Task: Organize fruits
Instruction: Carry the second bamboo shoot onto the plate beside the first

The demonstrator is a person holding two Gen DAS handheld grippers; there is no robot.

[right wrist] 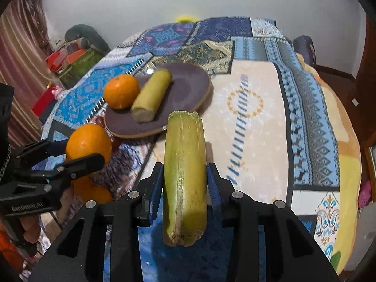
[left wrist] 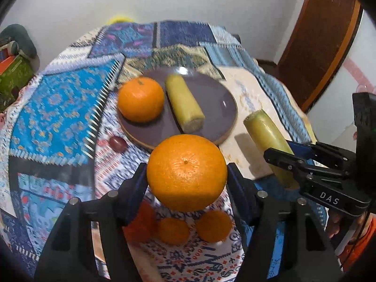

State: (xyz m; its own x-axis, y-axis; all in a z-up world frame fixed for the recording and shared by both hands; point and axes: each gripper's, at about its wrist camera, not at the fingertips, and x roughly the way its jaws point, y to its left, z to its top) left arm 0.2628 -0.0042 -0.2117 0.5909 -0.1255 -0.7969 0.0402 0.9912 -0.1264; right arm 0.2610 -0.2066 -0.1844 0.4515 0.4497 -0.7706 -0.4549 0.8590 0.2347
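Note:
My left gripper (left wrist: 186,176) is shut on a large orange (left wrist: 186,172) and holds it above the cloth, just short of the purple plate (left wrist: 211,108). My right gripper (right wrist: 185,183) is shut on a green-yellow sugarcane piece (right wrist: 184,183), to the right of the plate (right wrist: 188,87). The plate holds one orange (left wrist: 141,98) and one sugarcane piece (left wrist: 184,103). From the right wrist view I see the left gripper (right wrist: 77,152) with its orange (right wrist: 88,144); the left wrist view shows the right gripper (left wrist: 289,150) with its cane (left wrist: 268,136).
Three small oranges (left wrist: 174,231) lie on the cloth under my left gripper. A dark red grape-like fruit (left wrist: 117,143) sits left of the plate. The patterned blanket (right wrist: 258,117) covers the round table; boxes and clutter (right wrist: 70,63) stand at the far left.

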